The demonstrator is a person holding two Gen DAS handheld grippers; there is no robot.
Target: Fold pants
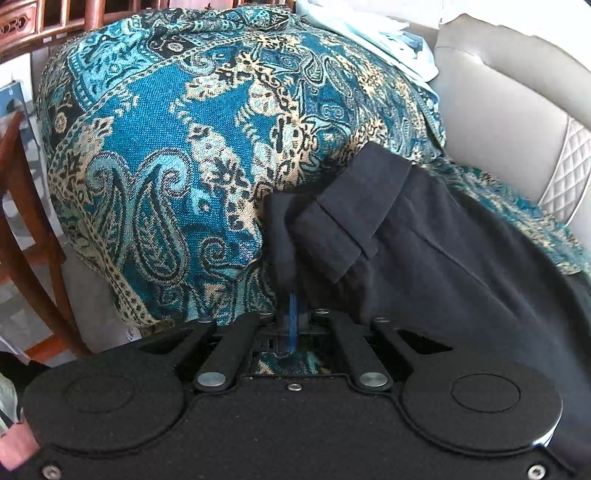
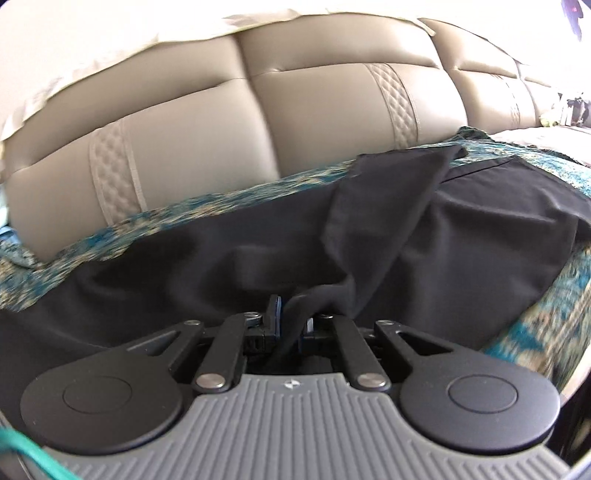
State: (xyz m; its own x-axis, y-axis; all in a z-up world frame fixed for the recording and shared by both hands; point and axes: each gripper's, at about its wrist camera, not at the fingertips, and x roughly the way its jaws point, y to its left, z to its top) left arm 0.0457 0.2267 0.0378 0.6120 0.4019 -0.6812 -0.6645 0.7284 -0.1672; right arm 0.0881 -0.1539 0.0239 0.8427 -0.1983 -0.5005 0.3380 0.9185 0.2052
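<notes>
The black pants (image 1: pixel 424 229) lie on a teal paisley throw (image 1: pixel 166 147) spread over a sofa seat. In the left wrist view a cuffed end of the pants bunches over my left gripper (image 1: pixel 291 295), which is shut on the fabric; its fingertips are hidden under the cloth. In the right wrist view the pants (image 2: pixel 369 221) spread wide, with one flap folded up over the rest. My right gripper (image 2: pixel 293 314) has its jaws slightly apart. A strand of the black cloth runs between them, and the pads do not clamp it.
The beige leather sofa back (image 2: pixel 221 129) rises just behind the pants. Pale blue cloths (image 1: pixel 369 33) lie at the far end of the throw. A wooden chair (image 1: pixel 22 221) stands at the left, off the sofa. The throw (image 2: pixel 184 206) runs along the seat's back edge.
</notes>
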